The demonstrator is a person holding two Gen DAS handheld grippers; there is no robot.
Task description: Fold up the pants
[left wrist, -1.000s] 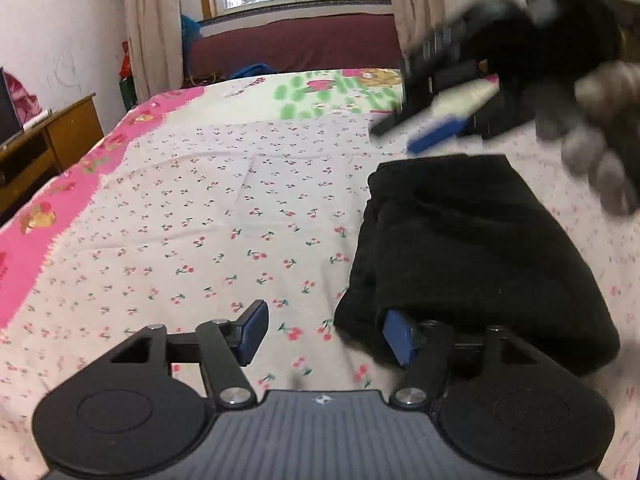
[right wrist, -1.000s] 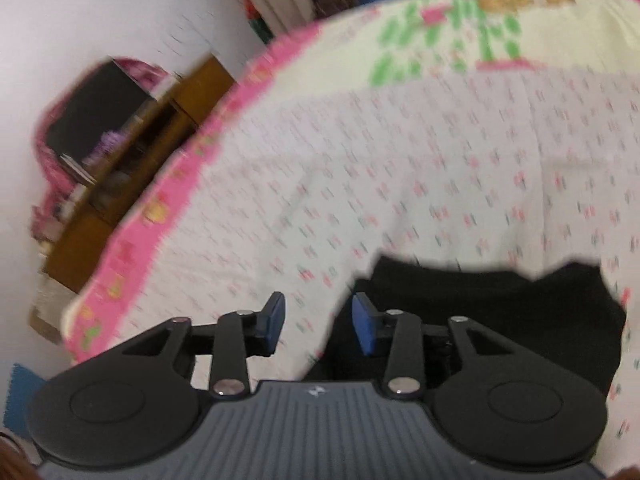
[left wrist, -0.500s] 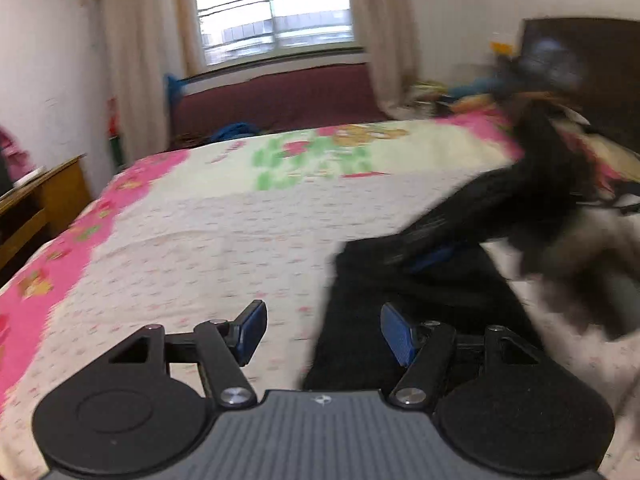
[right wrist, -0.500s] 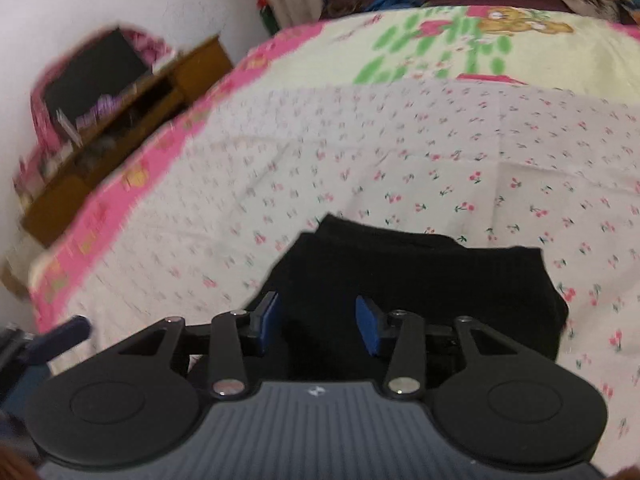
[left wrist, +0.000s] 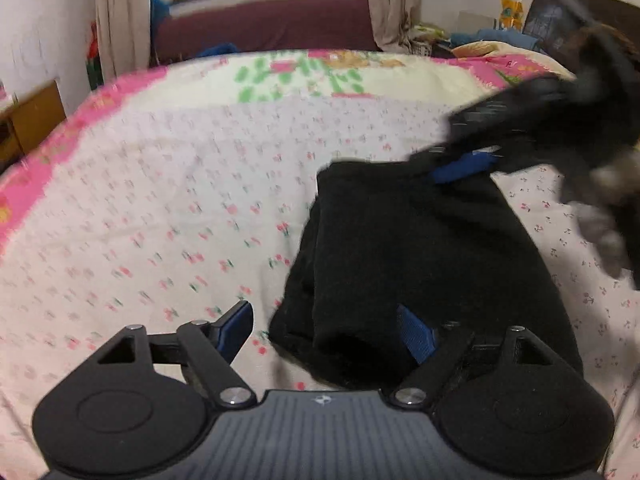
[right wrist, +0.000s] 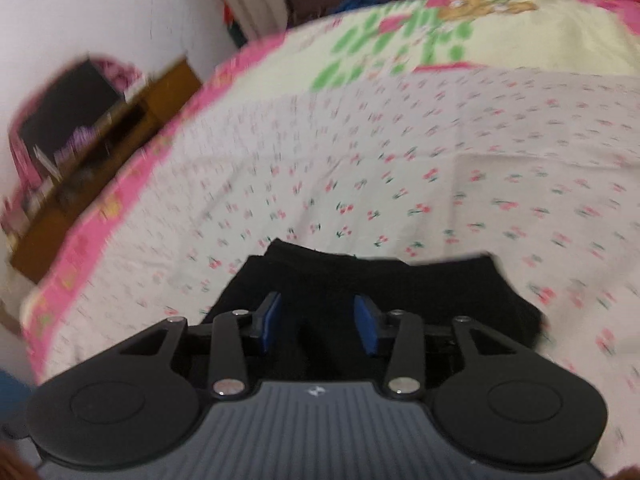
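Observation:
The black pants (left wrist: 420, 248) lie folded in a compact bundle on the cherry-print bedsheet (left wrist: 160, 220). My left gripper (left wrist: 326, 334) is open at the bundle's near left corner, its right finger over the cloth and its left finger over the sheet. My right gripper (right wrist: 318, 324) is open low over the pants (right wrist: 360, 280), both blue pads above the black cloth. In the left wrist view the right gripper (left wrist: 472, 164) shows, blurred, at the bundle's far edge.
A pink-bordered blanket with a green print (left wrist: 300, 76) covers the far part of the bed. A wooden cabinet (right wrist: 92, 152) stands at the bed's left side. A maroon sofa (left wrist: 264, 24) sits under the window. Pillows and clutter (left wrist: 492, 40) lie at the far right.
The right gripper has swung over the pants and come down at the bundle's far edge. The left gripper lifted, then came back low at the near corner. Both stayed open.

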